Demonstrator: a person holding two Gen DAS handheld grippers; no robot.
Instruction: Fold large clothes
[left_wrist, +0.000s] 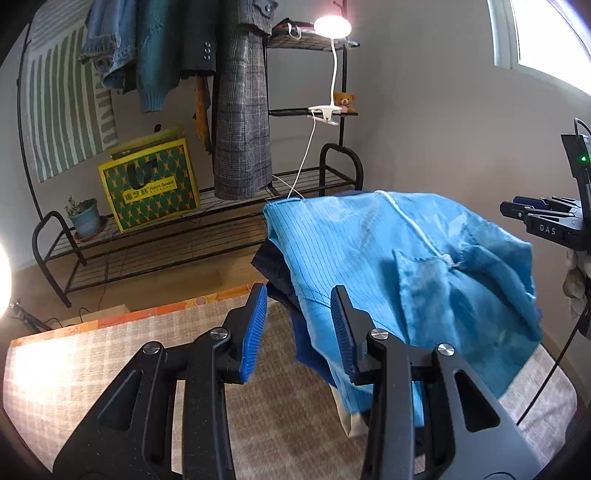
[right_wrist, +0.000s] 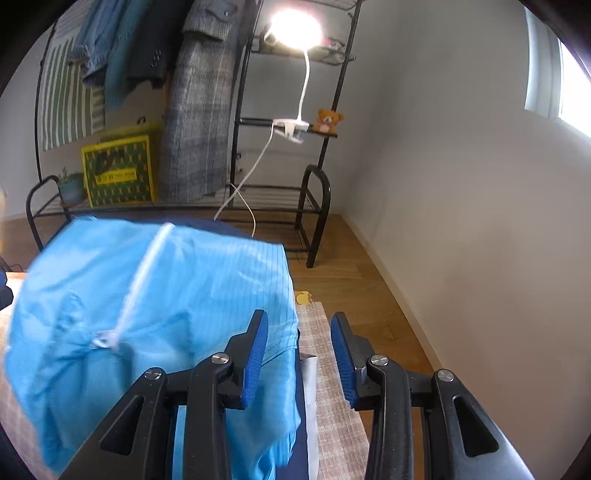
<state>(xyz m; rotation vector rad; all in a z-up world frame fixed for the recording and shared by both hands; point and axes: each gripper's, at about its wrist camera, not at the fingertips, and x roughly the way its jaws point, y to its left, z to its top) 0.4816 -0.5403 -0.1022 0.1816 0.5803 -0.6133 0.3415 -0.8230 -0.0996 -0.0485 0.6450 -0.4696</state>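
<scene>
A large light-blue pinstriped garment (left_wrist: 388, 266) with a white drawstring (left_wrist: 424, 236) and a dark-blue layer under it billows over the checked tablecloth (left_wrist: 92, 369), blurred by motion. My left gripper (left_wrist: 300, 291) is open at the garment's left edge, and its pads touch no cloth. In the right wrist view the same garment (right_wrist: 155, 302) lies left of my right gripper (right_wrist: 301, 317), which is open over the tablecloth (right_wrist: 332, 406) with nothing pinched. The right gripper (left_wrist: 513, 212) also shows side-on at the far right of the left wrist view.
Behind the table stands a black clothes rack (left_wrist: 207, 236) with hanging coats (left_wrist: 240, 122), a yellow-green box (left_wrist: 151, 184), a potted plant (left_wrist: 85, 218), a clip lamp (left_wrist: 332, 26) and a small teddy bear (left_wrist: 345, 101). Wooden floor (right_wrist: 351, 273) and a white wall (right_wrist: 461, 203) are on the right.
</scene>
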